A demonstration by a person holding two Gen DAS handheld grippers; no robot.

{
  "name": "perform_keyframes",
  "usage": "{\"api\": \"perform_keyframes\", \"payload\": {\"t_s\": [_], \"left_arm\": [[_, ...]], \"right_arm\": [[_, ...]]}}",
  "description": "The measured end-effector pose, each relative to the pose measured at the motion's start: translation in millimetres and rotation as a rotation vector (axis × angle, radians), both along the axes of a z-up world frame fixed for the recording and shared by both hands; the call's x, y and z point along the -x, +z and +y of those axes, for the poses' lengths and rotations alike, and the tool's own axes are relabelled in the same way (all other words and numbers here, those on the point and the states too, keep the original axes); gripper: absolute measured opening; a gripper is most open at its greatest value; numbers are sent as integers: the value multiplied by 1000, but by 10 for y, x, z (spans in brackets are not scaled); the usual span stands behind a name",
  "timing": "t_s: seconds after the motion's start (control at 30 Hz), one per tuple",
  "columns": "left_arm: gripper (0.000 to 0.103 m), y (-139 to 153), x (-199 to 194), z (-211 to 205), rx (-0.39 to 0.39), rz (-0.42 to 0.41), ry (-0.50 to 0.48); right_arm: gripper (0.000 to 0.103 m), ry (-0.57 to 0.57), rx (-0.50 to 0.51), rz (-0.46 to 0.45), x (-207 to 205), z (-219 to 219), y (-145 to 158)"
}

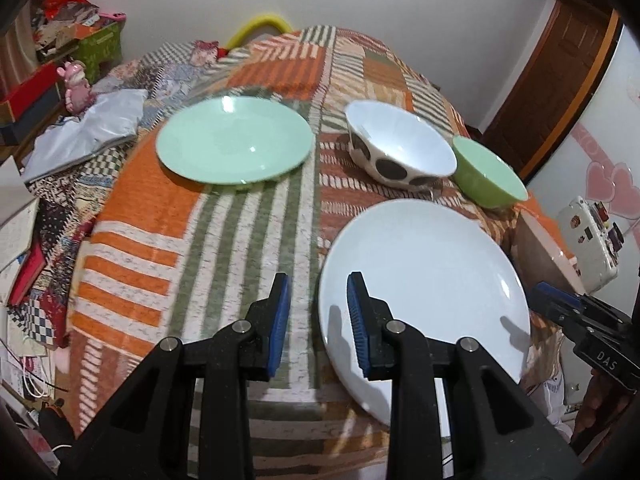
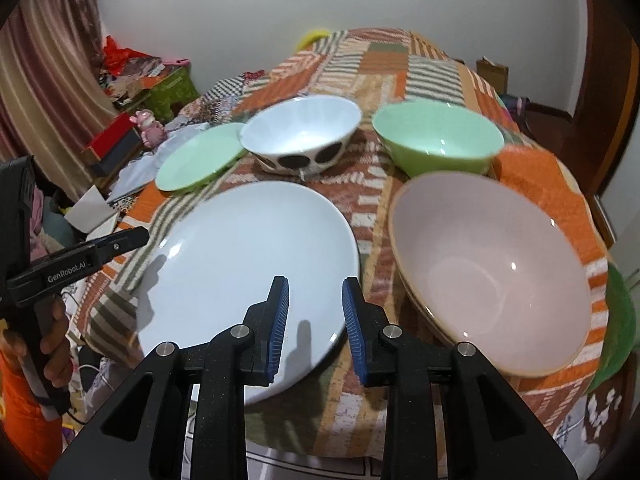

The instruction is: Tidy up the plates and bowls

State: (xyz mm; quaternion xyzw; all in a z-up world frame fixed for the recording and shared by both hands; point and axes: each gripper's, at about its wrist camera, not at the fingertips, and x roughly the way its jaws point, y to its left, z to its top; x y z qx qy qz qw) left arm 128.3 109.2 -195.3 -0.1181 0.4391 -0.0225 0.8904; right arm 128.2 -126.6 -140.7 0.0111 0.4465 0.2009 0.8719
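So the left gripper (image 1: 316, 280) is hovering over the near edge of the table (image 1: 160, 240), which has a patchwork orange and green cloth on it. Its fingers are slightly apart with nothing between them. The white plate (image 1: 424, 280) sits just below and to the right of its tips, with the plate's left rim lined up under the gap, but the pads aren't touching it as far as I can see. Further ahead and a bit left of that gripper is the green plate (image 1: 234, 148). Ahead and to the right is the spotted bowl (image 1: 400, 148), and the green bowl (image 1: 488, 176) sits right beside it on its far right side.

The right gripper (image 2: 316, 282) is pulled in nearly together and isn't gripping anything. It hangs over the right side of the same white plate. Just to its right is the pink bowl (image 2: 488, 276), close to the plate but I can't tell if the rims touch. The spotted bowl is straight ahead of this gripper and the green bowl is ahead to the right.

You can see the person's hand (image 2: 52, 340) on the left gripper's handle, off to the left in the right camera.
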Motion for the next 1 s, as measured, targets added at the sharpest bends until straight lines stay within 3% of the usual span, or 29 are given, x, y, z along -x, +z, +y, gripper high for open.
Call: {"api": "perform_keyframes", "payload": {"t_s": [0.27,0.4,0.53,0.67,0.93,1.0], "left_arm": [[31,384,24,311,-28,-80,78],[41,521,-39,486,-59,-107,122],[52,572,-149,675,-86,-119,163],[54,495,-320,865,-98,-102,197],[54,22,-763,1192,-83,20,216],[47,-92,-863,1234,-77,41,207]], "right_arm": [[25,90,-23,-63,-178,244,283],[26,142,-38,-84,-315,430,383],[33,185,-39,-94,-440,654,392],[34,226,-22,-83,-539,865,320],[34,293,27,17,-869,1327,8],[34,307,37,42,-952,1421,-68]]}}
